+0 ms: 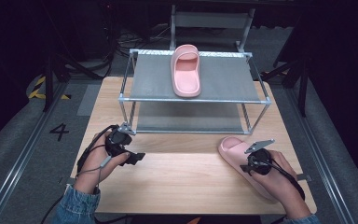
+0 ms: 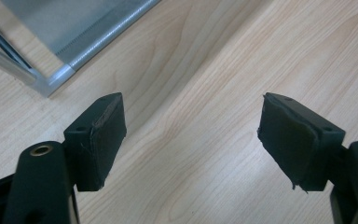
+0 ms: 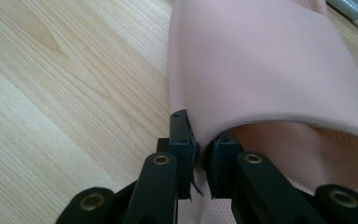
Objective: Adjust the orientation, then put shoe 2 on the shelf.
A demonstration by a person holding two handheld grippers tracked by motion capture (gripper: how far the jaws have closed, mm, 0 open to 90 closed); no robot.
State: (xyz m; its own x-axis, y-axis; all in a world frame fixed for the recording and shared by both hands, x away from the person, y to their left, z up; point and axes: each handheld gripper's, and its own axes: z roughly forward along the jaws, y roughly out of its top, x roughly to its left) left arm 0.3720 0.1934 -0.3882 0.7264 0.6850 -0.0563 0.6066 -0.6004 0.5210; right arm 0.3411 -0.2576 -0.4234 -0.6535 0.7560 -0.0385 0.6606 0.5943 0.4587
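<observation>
Presently the right gripper (image 3: 200, 161) has its jaws clamped on the strap edge of the pink slipper (image 1: 237, 154) lying on the counter (image 1: 177, 177) at near right, the left gripper (image 2: 191, 140) idles wide open over bare wood, and the next move, judging by its mate (image 1: 185, 70) on the rack (image 1: 193, 99), calls for a lift toward that shelf.

A metal two-shelf rack (image 1: 193, 99) stands on the far half of the wooden table (image 1: 182, 179).

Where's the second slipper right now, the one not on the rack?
In the high view the slipper lies on the table's right side, just in front of the rack, with the right gripper clamped on its strap edge.
</observation>
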